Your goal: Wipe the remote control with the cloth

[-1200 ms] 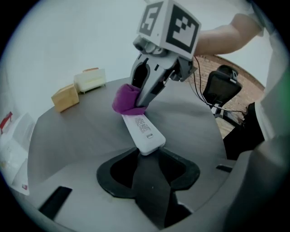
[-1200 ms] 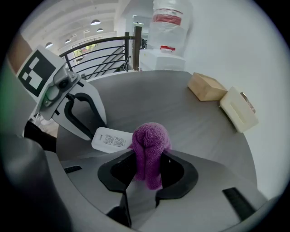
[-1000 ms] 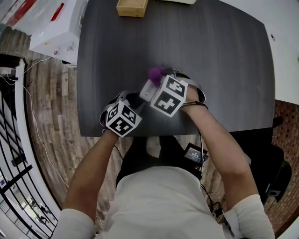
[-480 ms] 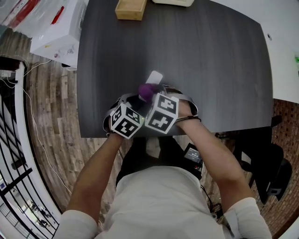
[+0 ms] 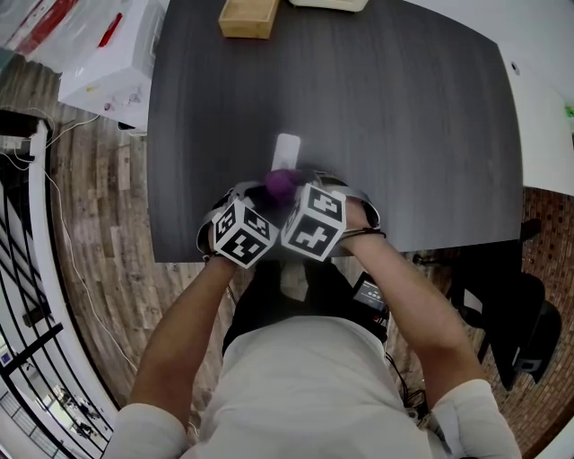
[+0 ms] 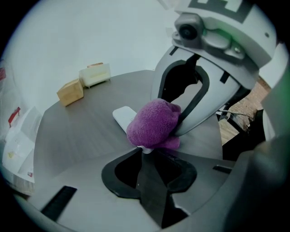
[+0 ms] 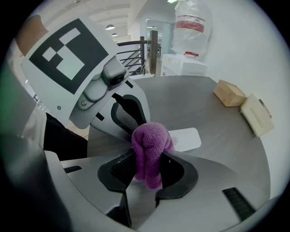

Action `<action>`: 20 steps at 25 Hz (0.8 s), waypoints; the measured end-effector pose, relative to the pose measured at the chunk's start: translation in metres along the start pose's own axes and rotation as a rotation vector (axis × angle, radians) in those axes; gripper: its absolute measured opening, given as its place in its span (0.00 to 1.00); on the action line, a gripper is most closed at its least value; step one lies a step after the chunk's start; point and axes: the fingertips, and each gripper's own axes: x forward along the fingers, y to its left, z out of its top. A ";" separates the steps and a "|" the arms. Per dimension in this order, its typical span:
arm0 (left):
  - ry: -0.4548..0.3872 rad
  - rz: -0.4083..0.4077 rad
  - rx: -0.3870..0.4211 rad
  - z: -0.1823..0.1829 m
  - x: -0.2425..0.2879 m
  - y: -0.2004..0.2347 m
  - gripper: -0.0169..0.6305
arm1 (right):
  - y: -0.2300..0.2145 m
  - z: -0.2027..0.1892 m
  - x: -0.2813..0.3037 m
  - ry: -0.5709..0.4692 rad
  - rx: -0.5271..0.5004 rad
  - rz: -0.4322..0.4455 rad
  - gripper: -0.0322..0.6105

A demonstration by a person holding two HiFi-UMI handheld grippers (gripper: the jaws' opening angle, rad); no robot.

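Observation:
The white remote control [image 5: 287, 148] lies on the dark table [image 5: 404, 125], pointing away from me. My left gripper [image 6: 145, 152] has the remote's near end between its tips, and its jaws are closing on it. The purple cloth [image 7: 149, 145] is bunched in my right gripper [image 7: 149, 156], which is shut on it. That cloth [image 6: 154, 124] presses on the near part of the remote [image 6: 123, 117], just past the left jaws. In the head view the cloth [image 5: 280, 182] sits between the two marker cubes, which hide both sets of jaws.
A wooden block [image 5: 252, 15] and a cream block [image 5: 327, 4] stand at the table's far edge. A white box with plastic bags [image 5: 108, 63] sits off the table's left side. The front edge [image 5: 179, 258] runs right under my grippers.
The remote has swung from tilted right to pointing straight away. Both grippers have drawn together near the front edge, with the cloth now on the remote's near part.

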 end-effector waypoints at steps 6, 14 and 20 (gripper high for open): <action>0.021 -0.020 0.024 -0.003 0.002 -0.002 0.17 | 0.011 -0.007 0.000 0.014 0.045 0.063 0.26; -0.060 -0.104 -0.014 -0.005 -0.018 -0.005 0.17 | 0.029 -0.018 -0.020 -0.041 0.128 0.205 0.26; -0.209 -0.034 -0.150 0.026 -0.037 0.045 0.14 | -0.043 -0.025 -0.025 -0.149 0.387 0.043 0.26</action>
